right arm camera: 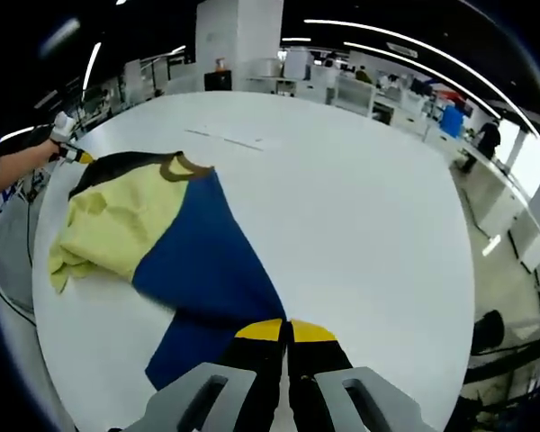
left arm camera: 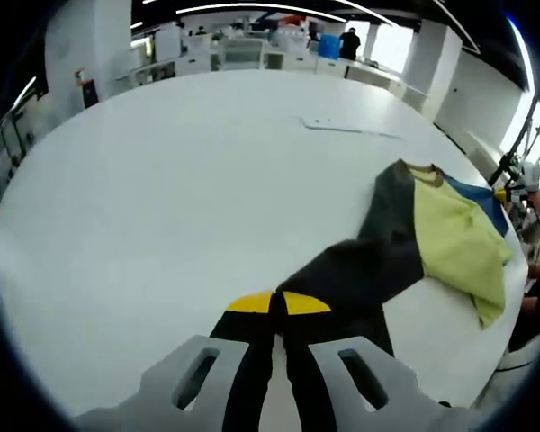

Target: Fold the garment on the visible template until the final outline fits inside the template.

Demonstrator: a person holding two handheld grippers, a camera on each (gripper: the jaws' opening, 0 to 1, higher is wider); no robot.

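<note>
garment (left arm camera: 423, 234) spread on white table (left arm camera: 162, 207) — left gripper (left arm camera: 277, 306) clenched on its dark edge, right gripper (right arm camera: 286, 331) clenched on its blue edge, faint template outline (left arm camera: 346, 128) beyond, desks behind, a person's gloved hand (right arm camera: 61, 126) nearby

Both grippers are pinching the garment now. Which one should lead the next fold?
Probably the right gripper: it holds the flat blue panel. The left gripper holds bunched dark fabric.

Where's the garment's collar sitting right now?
In the right gripper view the collar is at upper left on the white table, far from the right gripper. In the left gripper view it sits at right.
</note>
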